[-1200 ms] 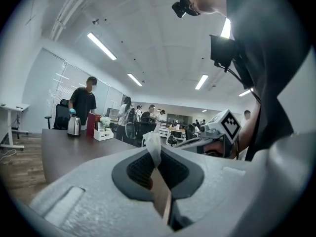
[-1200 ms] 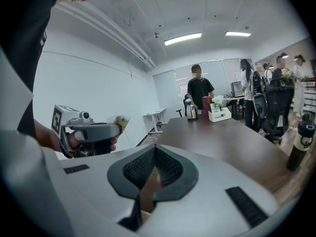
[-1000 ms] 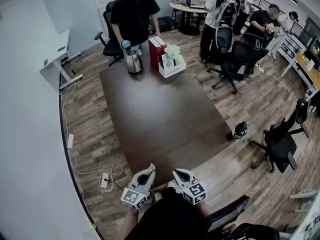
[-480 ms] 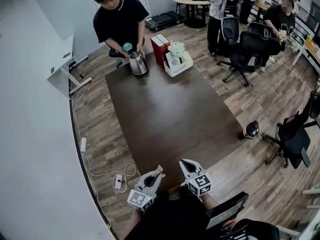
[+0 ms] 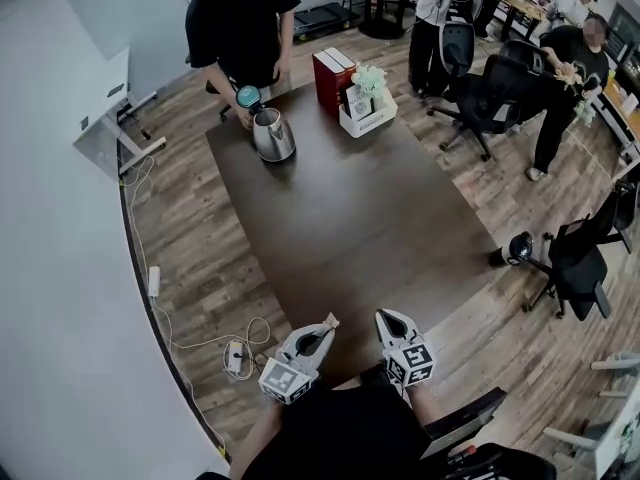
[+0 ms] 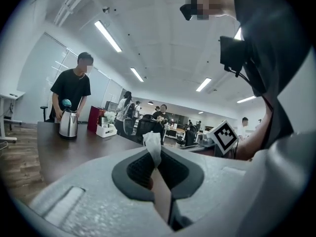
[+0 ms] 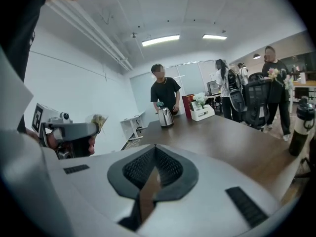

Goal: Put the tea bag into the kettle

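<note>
At the table (image 5: pixel 340 218) edge, the left gripper (image 5: pixel 325 327) pinches the tea bag (image 6: pixel 153 144), far from the kettle (image 5: pixel 272 135).

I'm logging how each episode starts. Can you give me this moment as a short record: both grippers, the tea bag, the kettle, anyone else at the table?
left gripper: shut on the tea bag, at the near end of the table
right gripper: shut, empty
kettle: upright at the far end, far from both grippers
bystander: stands behind the kettle, a hand near it
progress: tea bag not yet in kettle

Open office — swivel chairs (image 5: pixel 490 103), white desk (image 5: pixel 100 103)
</note>
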Tool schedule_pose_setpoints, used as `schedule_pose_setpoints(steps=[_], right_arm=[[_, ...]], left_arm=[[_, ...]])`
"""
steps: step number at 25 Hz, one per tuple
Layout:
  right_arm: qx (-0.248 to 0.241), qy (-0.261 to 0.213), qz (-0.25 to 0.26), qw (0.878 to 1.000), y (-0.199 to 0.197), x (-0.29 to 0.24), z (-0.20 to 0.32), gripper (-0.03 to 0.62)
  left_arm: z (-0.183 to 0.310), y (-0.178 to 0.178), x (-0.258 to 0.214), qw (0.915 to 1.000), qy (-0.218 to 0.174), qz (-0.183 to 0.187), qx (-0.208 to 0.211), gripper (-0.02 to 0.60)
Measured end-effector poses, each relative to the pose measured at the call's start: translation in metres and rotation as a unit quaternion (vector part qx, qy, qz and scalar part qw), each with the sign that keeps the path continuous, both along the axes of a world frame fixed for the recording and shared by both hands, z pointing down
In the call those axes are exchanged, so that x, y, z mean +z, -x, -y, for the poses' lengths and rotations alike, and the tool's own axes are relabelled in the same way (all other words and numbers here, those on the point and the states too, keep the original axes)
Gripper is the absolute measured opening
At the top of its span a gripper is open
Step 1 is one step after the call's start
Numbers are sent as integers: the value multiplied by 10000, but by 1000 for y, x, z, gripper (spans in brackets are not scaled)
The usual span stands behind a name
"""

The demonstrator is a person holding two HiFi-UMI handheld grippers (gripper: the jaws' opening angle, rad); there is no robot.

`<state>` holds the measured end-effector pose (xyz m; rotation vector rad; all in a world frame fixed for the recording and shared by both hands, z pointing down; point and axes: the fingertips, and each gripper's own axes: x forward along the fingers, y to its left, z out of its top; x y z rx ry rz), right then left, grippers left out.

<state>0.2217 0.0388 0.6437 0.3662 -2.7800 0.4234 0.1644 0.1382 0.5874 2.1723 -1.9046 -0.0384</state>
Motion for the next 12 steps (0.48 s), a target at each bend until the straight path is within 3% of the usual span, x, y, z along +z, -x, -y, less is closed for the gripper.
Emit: schedule_pose_setpoints(steps=[7, 12], right_arm=[[631, 95, -73, 9979, 64, -3, -71, 6], [623, -105, -139, 9979, 74, -11, -100, 6]], left_arm=[[-28, 85, 21, 9940, 184, 69, 1077, 15], [-18, 117, 14, 9886, 77, 265, 1478, 15]])
